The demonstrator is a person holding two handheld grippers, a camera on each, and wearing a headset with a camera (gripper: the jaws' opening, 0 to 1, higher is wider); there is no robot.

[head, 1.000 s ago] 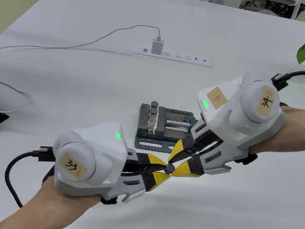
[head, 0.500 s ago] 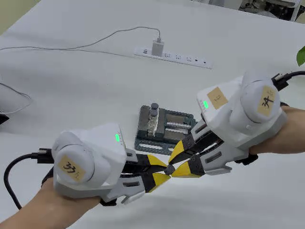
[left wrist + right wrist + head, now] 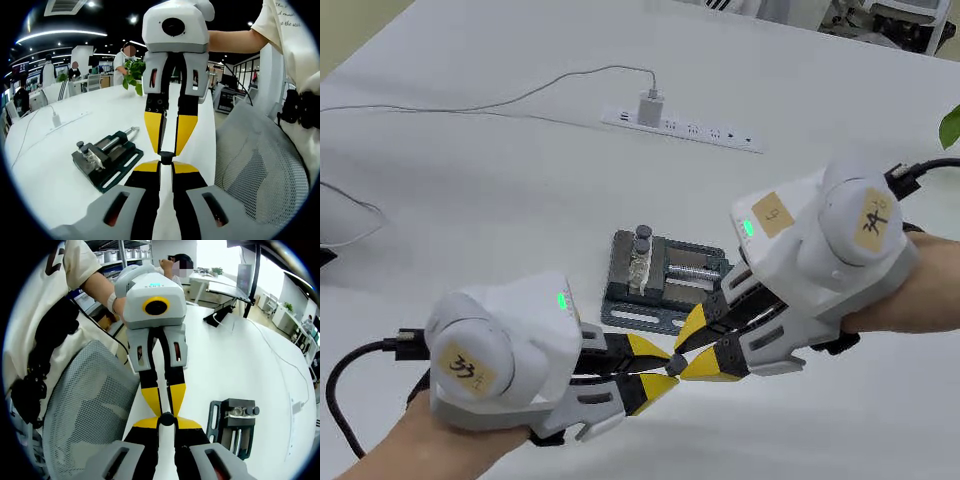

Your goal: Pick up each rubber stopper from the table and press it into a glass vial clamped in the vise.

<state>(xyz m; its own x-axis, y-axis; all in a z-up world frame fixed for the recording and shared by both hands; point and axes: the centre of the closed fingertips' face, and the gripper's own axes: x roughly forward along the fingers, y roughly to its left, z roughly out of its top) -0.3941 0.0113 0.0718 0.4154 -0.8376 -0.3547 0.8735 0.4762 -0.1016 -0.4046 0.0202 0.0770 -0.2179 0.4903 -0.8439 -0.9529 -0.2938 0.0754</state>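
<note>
The left gripper point(image 3: 662, 367) comes in low from the left, and its jaws are pinched on the tiny dark rubber stopper point(image 3: 166, 159). The stopper hangs in the air just above the white table point(image 3: 470, 200), a bit nearer to the person than the vise point(image 3: 620, 300). A glass vial point(image 3: 639, 265) stands up in the vise. The right gripper point(image 3: 681, 360) meets the left one tip to tip and looks pinched on the same stopper too. The stopper is likely light, soft and squashy, so hold it by its sides. The glass can break, so push straight down. The table has lots of free room, but its edge and a mesh chair point(image 3: 85, 405) are close behind.
</note>
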